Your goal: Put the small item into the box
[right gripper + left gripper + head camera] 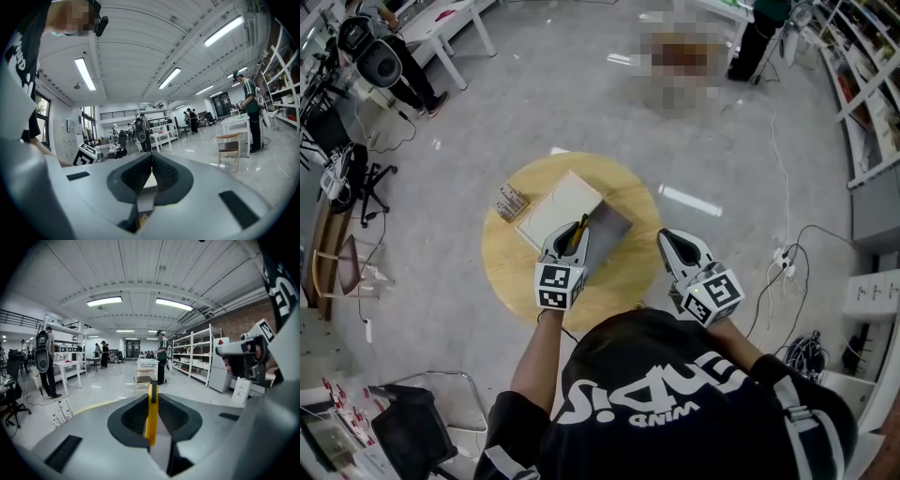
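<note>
A slim yellow item with a black tip is clamped upright between the jaws of my left gripper. In the head view that gripper hovers over the round wooden table, with the yellow item just above the near edge of the box. The box is white with a grey part beside it, and lies at the table's middle. My right gripper hangs over the table's right edge, shut with nothing between its jaws. Both grippers point level, out into the room.
A small brownish packet lies on the table left of the box. Cables and a power strip trail on the floor to the right. White tables, a standing person and shelving ring the room.
</note>
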Motion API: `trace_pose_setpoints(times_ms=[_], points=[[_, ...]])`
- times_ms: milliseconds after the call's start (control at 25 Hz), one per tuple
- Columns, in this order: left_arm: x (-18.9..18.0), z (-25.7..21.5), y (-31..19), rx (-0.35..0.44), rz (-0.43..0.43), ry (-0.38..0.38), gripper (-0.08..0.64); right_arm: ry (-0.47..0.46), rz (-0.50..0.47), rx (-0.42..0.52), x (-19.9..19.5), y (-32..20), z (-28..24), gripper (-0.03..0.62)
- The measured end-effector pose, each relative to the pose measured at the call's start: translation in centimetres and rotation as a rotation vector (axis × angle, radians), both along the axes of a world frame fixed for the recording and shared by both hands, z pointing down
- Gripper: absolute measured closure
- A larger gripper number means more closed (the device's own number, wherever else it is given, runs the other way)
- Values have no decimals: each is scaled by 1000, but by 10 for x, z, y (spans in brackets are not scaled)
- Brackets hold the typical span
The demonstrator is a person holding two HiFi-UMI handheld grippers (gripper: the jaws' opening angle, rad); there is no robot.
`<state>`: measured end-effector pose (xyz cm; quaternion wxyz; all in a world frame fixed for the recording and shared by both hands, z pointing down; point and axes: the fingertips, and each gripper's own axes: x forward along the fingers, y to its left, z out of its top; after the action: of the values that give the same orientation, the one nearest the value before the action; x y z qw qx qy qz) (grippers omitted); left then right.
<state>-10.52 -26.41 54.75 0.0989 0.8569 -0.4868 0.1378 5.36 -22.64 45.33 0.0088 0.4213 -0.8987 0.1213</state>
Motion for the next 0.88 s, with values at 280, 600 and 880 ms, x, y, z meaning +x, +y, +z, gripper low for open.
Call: trace_pose_setpoints(times_ms=[280,600,880], points=[[17,49,-11,-95,73,-87,489,26,0,0,4,-3,5,588],[22,103,-17,-217,108,-146,489,17,26,-18,10,-8,8,588],[30,149,-19,-323,128,-181,489,49,36,-19,18,-12,12,589]])
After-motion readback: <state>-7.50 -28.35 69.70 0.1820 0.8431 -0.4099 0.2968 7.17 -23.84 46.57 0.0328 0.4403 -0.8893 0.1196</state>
